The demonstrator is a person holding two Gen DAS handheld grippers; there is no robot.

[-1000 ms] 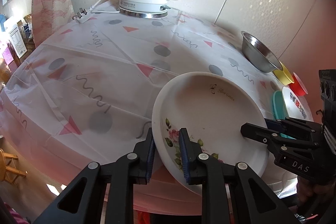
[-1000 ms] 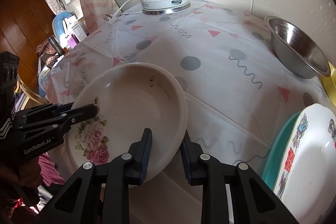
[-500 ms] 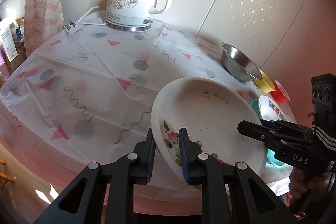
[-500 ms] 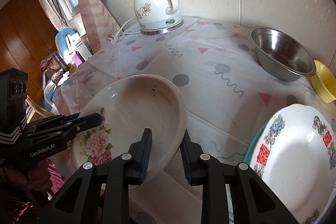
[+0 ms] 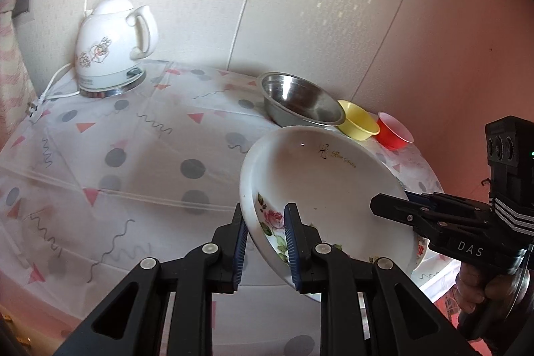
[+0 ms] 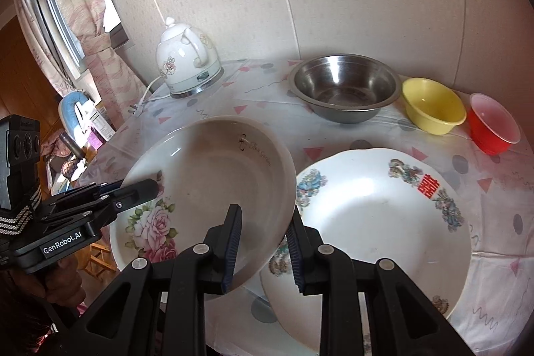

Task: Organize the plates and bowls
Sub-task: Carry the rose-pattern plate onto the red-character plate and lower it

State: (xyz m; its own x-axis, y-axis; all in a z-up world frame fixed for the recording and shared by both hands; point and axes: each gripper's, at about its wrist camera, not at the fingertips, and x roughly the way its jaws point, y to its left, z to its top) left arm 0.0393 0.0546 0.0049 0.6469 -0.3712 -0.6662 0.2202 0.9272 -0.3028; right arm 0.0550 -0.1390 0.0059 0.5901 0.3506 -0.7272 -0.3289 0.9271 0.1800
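Both grippers hold one white rose-patterned plate (image 5: 320,189) in the air above the table. My left gripper (image 5: 265,242) is shut on its near-left rim. My right gripper (image 6: 263,242) is shut on its right rim; the plate (image 6: 213,179) tilts up there. It overlaps the left edge of a larger white plate with a red character (image 6: 377,222) lying on the table. A steel bowl (image 6: 343,85), a yellow bowl (image 6: 432,109) and a red bowl (image 6: 494,125) stand in a row by the wall.
A white floral kettle (image 5: 113,45) with its cord stands at the back left on the patterned tablecloth (image 5: 133,155). The wall runs close behind the bowls. The table edge drops off at the left toward a wooden floor and clutter (image 6: 83,122).
Both grippers have lifted the rose plate off the table and carried it right, toward the large plate. The views rose and swung right; the bowls now show in full.
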